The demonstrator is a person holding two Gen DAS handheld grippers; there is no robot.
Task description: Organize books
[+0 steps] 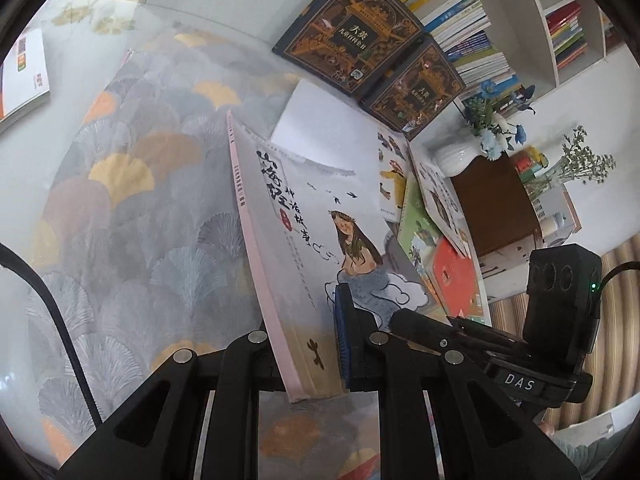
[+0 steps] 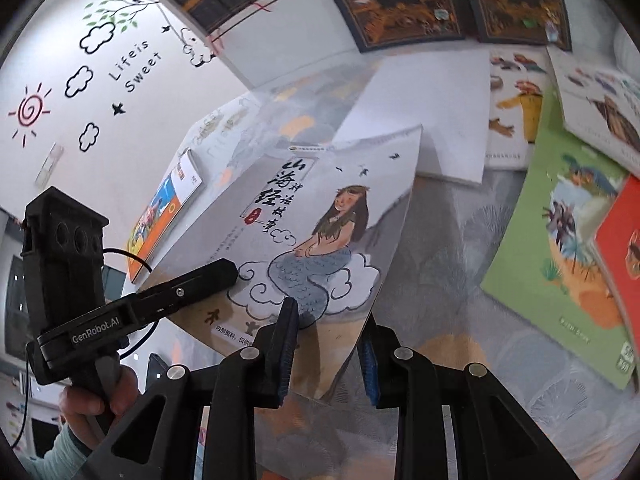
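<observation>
A pale book with a painted mermaid and a pink spine [image 1: 304, 224] is tilted up off the patterned tablecloth [image 1: 140, 200]. My left gripper [image 1: 301, 336] is shut on its lower edge near the spine, one blue pad [image 1: 342, 340] pressed on the cover. In the right wrist view the same mermaid book [image 2: 320, 216] has its near corner between the blue pads [image 2: 289, 336] of my right gripper [image 2: 328, 344], which is shut on it. The left gripper's finger [image 2: 200, 280] lies on the cover at the left, with a hand [image 2: 100, 388] on its handle.
Two dark ornate books [image 1: 348, 36] lean against a packed white bookshelf [image 1: 520, 20]. A white book [image 1: 320, 120], a green picture book [image 2: 560, 260] and a red one [image 2: 624, 248] lie on the table. A white vase of blue flowers [image 1: 460, 160] stands right. An orange-and-white book [image 2: 168, 216] lies left.
</observation>
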